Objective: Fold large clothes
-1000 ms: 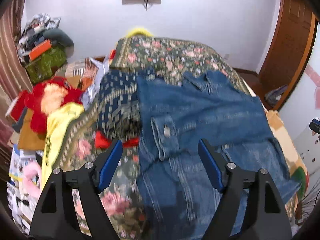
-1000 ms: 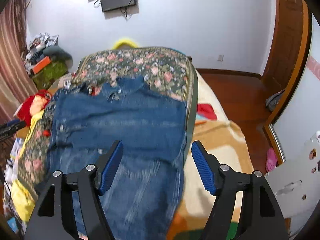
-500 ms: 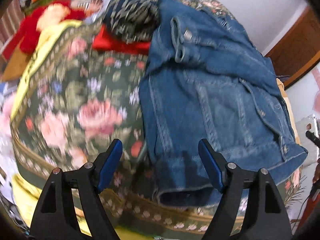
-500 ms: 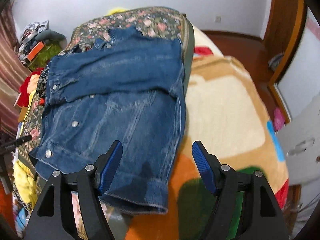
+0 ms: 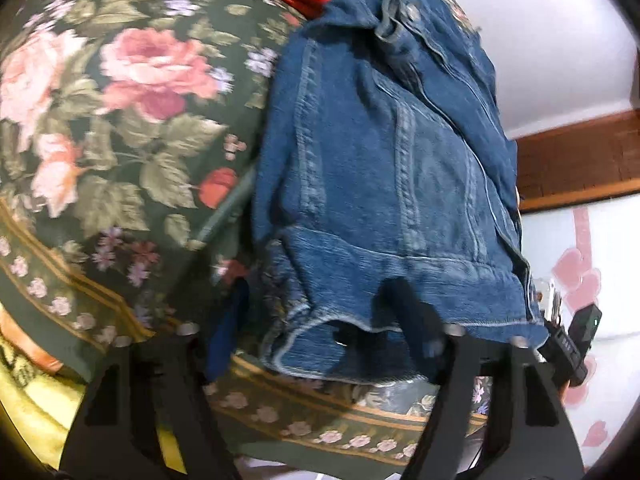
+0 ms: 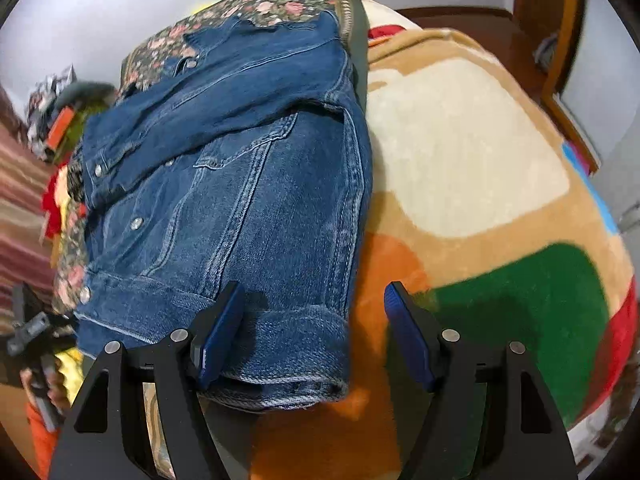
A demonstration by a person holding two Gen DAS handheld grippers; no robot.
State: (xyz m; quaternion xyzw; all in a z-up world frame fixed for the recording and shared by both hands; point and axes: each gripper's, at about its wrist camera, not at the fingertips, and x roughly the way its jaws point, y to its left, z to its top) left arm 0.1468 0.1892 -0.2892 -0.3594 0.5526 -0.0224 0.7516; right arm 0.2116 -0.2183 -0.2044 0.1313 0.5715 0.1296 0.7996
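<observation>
The bed is the largest thing here. It is covered by a dark floral bedspread (image 5: 132, 128) on one side and by a thick blanket (image 6: 472, 184) with cream, orange and green patches on the other side. They give a wide, soft surface, which is probably why the folding is done there.

The denim jacket (image 6: 248, 184) lies on the floral bedspread, along the border with the blanket, with its front side up and its hem turned toward the cameras. One sleeve is laid across the chest, so I judge that the side folds are already made. The hem hangs a little over the near edge of the bed, which makes it easy to reach.

The right gripper (image 6: 314, 334) is at the right corner of the hem (image 6: 280, 344). Its fingers are wide open, the left pad touching or just beside the cloth, and nothing is clamped. The left gripper (image 5: 316, 320) is at the left part of the hem. Its fingers are spread too, the right one lying against the denim and the left one beside the edge, a little blurred. I think both grippers are placed at the two corners so that the hem can be lifted evenly and folded toward the collar (image 6: 208, 40).
</observation>
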